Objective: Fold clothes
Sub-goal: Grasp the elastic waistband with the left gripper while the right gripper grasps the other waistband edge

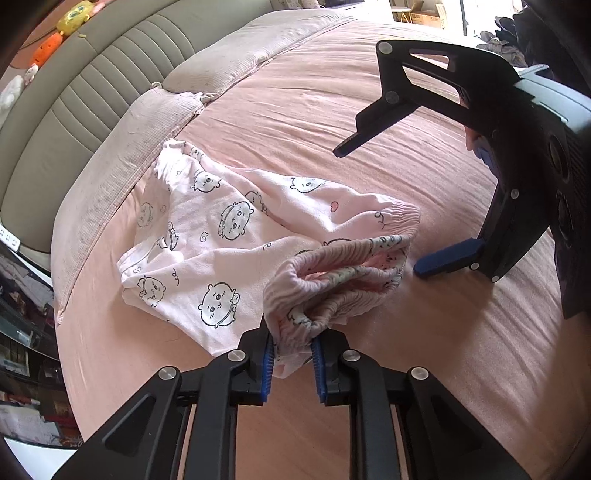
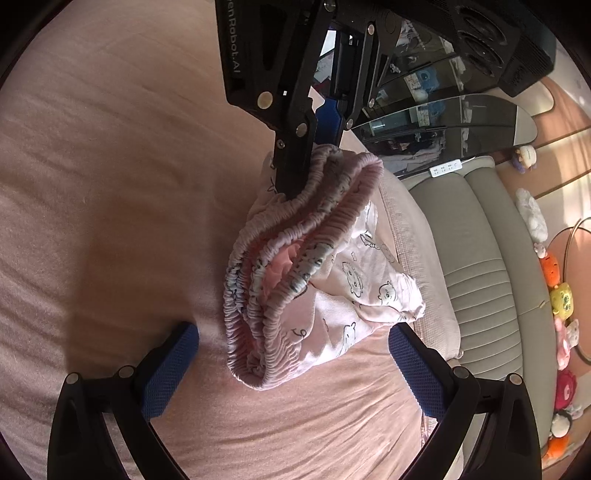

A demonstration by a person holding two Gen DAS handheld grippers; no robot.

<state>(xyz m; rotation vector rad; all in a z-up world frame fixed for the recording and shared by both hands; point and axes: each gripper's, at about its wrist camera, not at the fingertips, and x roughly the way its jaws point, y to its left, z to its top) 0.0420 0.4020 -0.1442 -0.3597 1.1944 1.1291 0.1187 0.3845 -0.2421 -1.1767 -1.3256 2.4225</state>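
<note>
From the left wrist view, we see our left gripper [image 1: 292, 356] pinching the bunched elastic waistband of the pink printed trousers [image 1: 221, 236], its blue pads pressed on a thick wad of cloth. The rest of the garment trails away from that pinch toward the pillow [image 1: 207, 70], lying crumpled on the pink bedsheet [image 1: 369, 387]. Our right gripper [image 1: 380, 210] hovers just beyond the waistband with its jaws spread wide, holding nothing. The risk we judge here: the pinch has caught several layers at once, so lifting may drag the legs into a twist rather than straighten them, and a thick elastic roll could slip out of the pads. Beyond the pillow stand a grey padded headboard [image 1: 85, 92] and plush toys [image 1: 62, 26] on a ledge above it

From the right wrist view, the waistband [image 2: 295, 258] hangs gathered from the left gripper [image 2: 295, 184] and sits between our right gripper's [image 2: 293, 343] spread fingers [image 2: 166, 365] without touching either. If we close here, we judge we might grab all the folds together instead of one edge, leaving the band doubled. The sheet under the waistband is wrinkled and soft, so it will shift under any drag. To the far side of the waistband lie the headboard [image 2: 480, 266], a dark glass shelf [image 2: 443, 122] and more toys [image 2: 561, 295]
</note>
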